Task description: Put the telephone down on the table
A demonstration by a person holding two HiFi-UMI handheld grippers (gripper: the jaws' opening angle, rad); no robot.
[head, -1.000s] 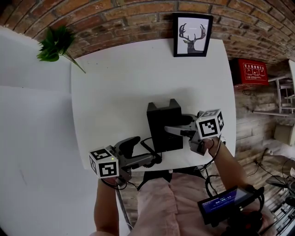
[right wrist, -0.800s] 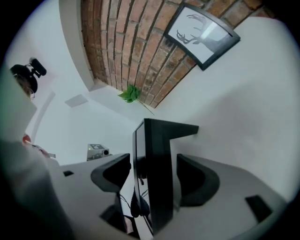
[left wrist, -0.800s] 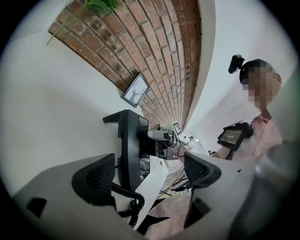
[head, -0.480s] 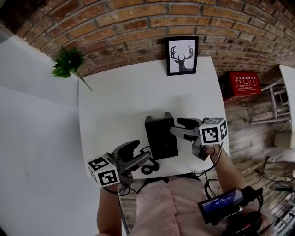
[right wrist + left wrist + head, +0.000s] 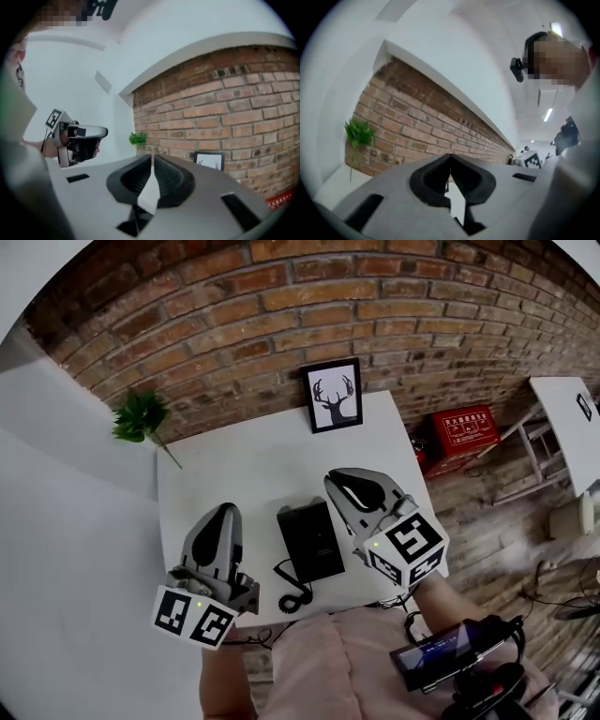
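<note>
Well, the telephone (image 5: 314,540) lies flat on the white table (image 5: 244,465), near the front edge, approx. mid-width, w/ its coiled cord (image 5: 292,594) curling off the near-left corner. Neither tool touches it.

We see the left gripper (image 5: 223,514) held above the table left of the phone: jaws fully together, nothing in them. The right gripper (image 5: 342,482) is up on the phone's right: jaws closing, tips all but meeting, nothing btwn them either.

At the table's back edge a framed deer picture (image 5: 336,397) leans on the brick wall (image 5: 281,324). A green plant (image 5: 141,416) sits by the back-left corner. On the floor to the right there's a red box (image 5: 464,427); it's shut, so we can't tell what's in it.

Only the head view gives us the phone, tabletop and box. The right gripper view adds the left gripper side-on, plus plant and picture against the brick. The left gripper view gives the right tool's marker cube (image 5: 533,161) and ceiling lights (image 5: 547,114).
</note>
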